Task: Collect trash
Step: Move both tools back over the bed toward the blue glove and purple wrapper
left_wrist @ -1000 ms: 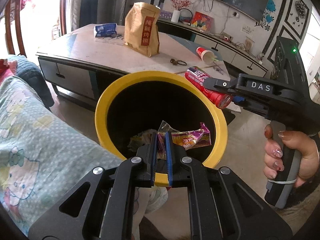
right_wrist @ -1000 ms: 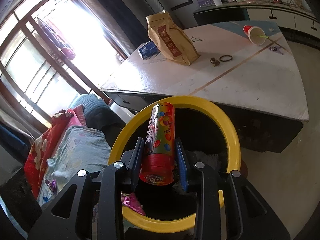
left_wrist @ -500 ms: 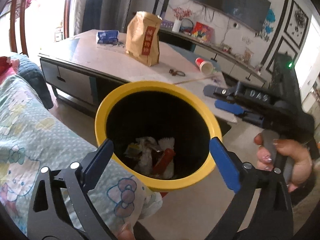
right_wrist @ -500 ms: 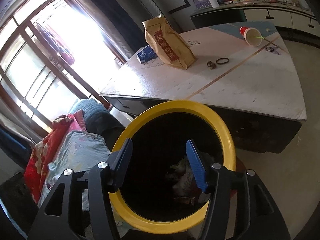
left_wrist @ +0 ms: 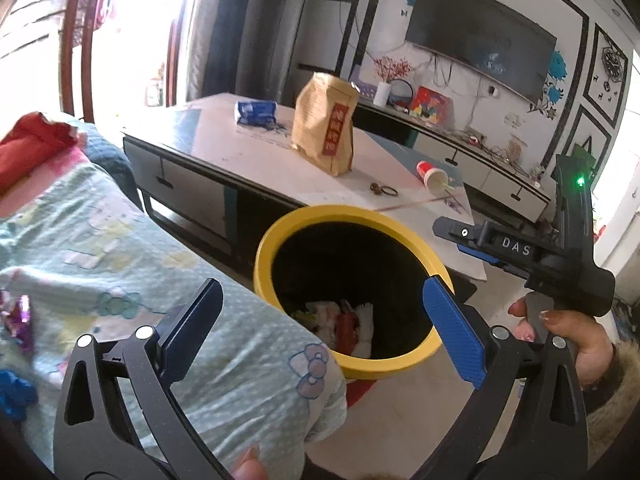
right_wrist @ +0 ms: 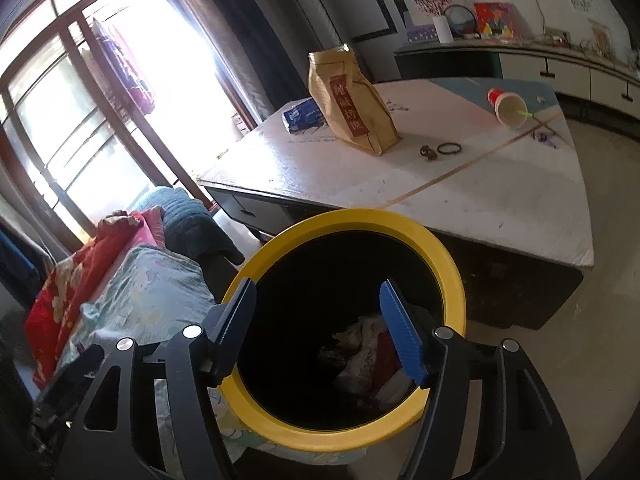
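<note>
A black bin with a yellow rim (left_wrist: 304,216) (right_wrist: 448,264) stands on the floor between the sofa and a low table. Crumpled white wrappers and a red tube (left_wrist: 345,326) (right_wrist: 385,354) lie at its bottom. My left gripper (left_wrist: 320,324) is open wide above the bin's near edge, with nothing in it. My right gripper (right_wrist: 318,326) (left_wrist: 460,240) is open over the bin mouth, also with nothing between its fingers. On the table (left_wrist: 256,160) (right_wrist: 360,184) stand a brown paper bag (left_wrist: 325,136) (right_wrist: 352,106), a blue packet (left_wrist: 256,111) (right_wrist: 300,114) and a tipped red paper cup (left_wrist: 434,176) (right_wrist: 506,106).
A sofa with a pale green printed cover (left_wrist: 100,248) (right_wrist: 156,296) lies at the left, touching the bin. A purple wrapper (left_wrist: 20,320) lies on it at the far left. A hair tie (right_wrist: 449,148) lies on the table. A hand (left_wrist: 568,336) holds the right gripper.
Both grippers opened: the left let go of the purple wrapper and the right dropped the red tube into the bin. Both have since drawn back and up from the bin.
</note>
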Demonstrator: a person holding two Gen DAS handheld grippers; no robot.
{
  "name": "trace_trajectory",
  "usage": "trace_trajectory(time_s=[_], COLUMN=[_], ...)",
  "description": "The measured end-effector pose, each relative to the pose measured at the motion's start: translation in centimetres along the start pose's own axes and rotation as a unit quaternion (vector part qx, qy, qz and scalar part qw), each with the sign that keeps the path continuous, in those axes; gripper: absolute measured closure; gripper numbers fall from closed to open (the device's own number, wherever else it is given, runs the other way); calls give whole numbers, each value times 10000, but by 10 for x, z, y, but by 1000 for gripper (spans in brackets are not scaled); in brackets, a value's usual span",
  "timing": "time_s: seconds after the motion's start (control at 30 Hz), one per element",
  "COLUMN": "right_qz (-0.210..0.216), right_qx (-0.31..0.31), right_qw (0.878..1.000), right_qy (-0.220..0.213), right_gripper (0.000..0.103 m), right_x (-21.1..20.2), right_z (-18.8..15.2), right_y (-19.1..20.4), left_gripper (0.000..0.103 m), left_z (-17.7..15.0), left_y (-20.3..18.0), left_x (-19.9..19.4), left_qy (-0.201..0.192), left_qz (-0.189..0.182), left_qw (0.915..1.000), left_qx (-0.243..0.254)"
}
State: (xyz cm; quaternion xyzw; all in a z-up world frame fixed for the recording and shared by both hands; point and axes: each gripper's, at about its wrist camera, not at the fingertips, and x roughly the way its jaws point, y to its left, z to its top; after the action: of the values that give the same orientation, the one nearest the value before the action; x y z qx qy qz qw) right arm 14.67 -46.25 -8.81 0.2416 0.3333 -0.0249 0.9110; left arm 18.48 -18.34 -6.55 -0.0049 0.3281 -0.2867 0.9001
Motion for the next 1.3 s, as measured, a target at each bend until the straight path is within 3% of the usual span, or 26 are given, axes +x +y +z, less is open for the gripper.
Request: trace_trajectory(time_s=[0.7,1.3], right_qz=[229,741], right_qx=[-756,-1587], right_qw=[9967,9845], right_qy=[-207,-56], right_gripper=[28,27], right_x=[-23,-24], right_z=[-7,-33], right_y=[74,155], left_gripper=[11,11], left_z=[-16,-35], left_y=[35,84], left_x=[-70,-122], left_qy=[-564,-877], left_qz=[479,1149], left_qw=[9970,9869], left_qx=[-236,-713])
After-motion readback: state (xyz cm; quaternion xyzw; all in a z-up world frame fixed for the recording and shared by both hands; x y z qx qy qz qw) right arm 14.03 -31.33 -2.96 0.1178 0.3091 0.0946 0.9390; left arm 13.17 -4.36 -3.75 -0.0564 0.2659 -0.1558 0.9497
